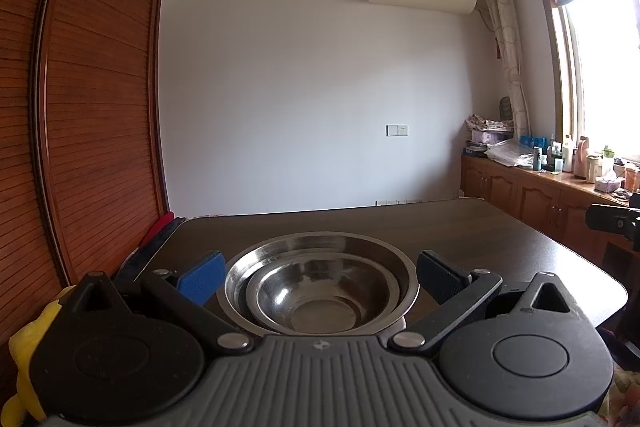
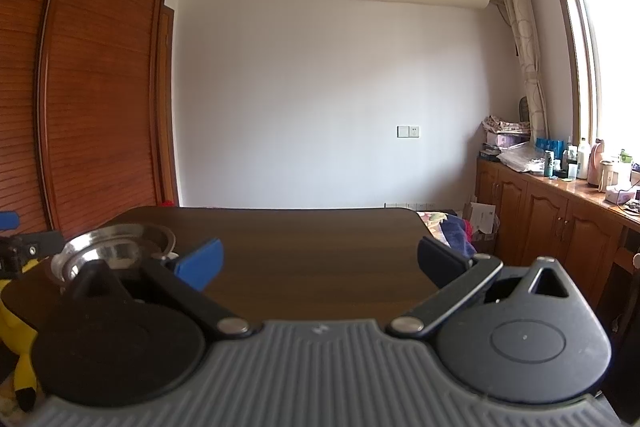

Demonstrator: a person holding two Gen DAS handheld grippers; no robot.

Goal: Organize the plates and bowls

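Note:
Two steel bowls sit nested on the dark wooden table: a small bowl inside a larger bowl. My left gripper is open, its blue pads standing to either side of the stack without touching it. In the right wrist view the same nested bowls lie at the table's near left corner. My right gripper is open over bare tabletop, holding nothing, to the right of the bowls. Part of the left gripper shows at the left edge there.
A slatted wooden wardrobe stands left of the table. Low wooden cabinets with bottles and clutter run under the window on the right. A yellow soft toy lies by the near left corner. Cloth items lie beyond the table's right edge.

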